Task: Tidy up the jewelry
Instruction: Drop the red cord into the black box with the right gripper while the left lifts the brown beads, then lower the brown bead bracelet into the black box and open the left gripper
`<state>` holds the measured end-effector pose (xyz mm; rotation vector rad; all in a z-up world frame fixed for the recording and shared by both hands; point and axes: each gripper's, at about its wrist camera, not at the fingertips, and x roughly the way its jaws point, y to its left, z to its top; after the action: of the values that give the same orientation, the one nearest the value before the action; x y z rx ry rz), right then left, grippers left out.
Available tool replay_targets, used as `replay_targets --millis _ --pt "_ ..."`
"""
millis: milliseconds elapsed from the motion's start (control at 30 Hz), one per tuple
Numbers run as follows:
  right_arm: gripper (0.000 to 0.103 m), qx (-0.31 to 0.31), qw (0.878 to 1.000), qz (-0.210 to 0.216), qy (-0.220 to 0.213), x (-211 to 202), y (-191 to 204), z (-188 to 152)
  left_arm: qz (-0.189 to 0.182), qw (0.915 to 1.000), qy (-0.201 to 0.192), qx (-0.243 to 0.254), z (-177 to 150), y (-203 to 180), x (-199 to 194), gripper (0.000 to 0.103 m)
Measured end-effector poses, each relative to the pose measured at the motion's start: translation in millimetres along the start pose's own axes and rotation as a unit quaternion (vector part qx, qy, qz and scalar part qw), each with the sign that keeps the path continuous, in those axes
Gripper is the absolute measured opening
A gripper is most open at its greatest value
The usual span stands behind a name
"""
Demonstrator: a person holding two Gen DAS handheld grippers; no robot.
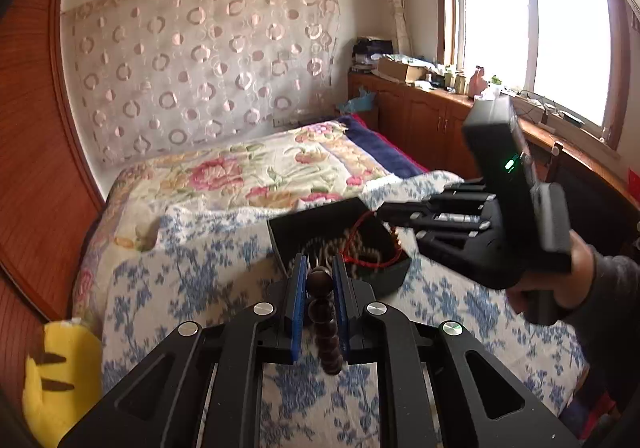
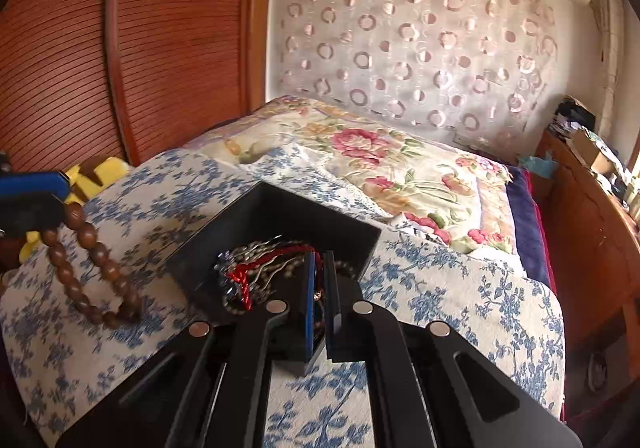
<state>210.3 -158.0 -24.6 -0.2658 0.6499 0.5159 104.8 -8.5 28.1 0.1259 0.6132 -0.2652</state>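
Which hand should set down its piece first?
Left, probably: its tongs grip the brown bead bracelet hanging free above the cloth. The right tongs are shut among tangled jewelry in the black box.

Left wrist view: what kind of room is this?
Most likely a home bedroom: a bed with a floral quilt, a window above wooden cabinets, and a patterned curtain on the back wall.

brown bead bracelet (image 2: 90, 268) hung looped at 9 o'clock of black tray (image 2: 280, 208), tangled jewelry (image 2: 260, 268) lay inside
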Motion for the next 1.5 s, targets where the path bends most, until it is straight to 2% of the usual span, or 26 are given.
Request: replay_targets --millis 233,433,733,933,1067,1133,1300,1500 --pt "0.007 -0.002 1.000 0.002 0.026 16.0 0.5 -6.1 0.013 0.9998 -0.004 0.014 22.9 0.1 13.3 0.012" --pt "0.012 0.008 1.000 0.006 0.023 9.2 -10.6 -14.3 0.010 0.9999 -0.005 0.010 39.9 2.9 23.8 0.012" --pt "0.012 0.019 1.000 0.007 0.018 -8.1 -23.7 -33.5 0.009 0.9998 0.002 0.017 60.3 -4.4 53.9 0.012" --pt "0.012 0.013 1.000 0.005 0.017 -19.4 -24.0 -44.4 0.005 0.9990 0.034 0.029 54.5 -12.8 90.0 0.012" --pt "0.012 0.014 1.000 0.008 0.015 -23.8 -24.5 -47.5 0.004 0.9986 0.046 0.027 49.1 -11.7 99.6 0.012" --pt "0.012 0.014 1.000 0.010 0.015 -24.3 -23.9 -48.6 0.015 0.9980 0.054 0.028 46.3 -10.1 102.4 0.012" --pt "0.012 0.010 1.000 0.020 0.012 -31.1 -17.3 -55.4 0.027 0.9976 0.059 0.023 38.3 -0.7 99.7 0.013" --pt "0.012 0.010 0.999 0.040 0.014 -40.8 -5.1 -74.1 0.022 0.9978 0.062 0.012 14.8 8.6 83.0 0.013"
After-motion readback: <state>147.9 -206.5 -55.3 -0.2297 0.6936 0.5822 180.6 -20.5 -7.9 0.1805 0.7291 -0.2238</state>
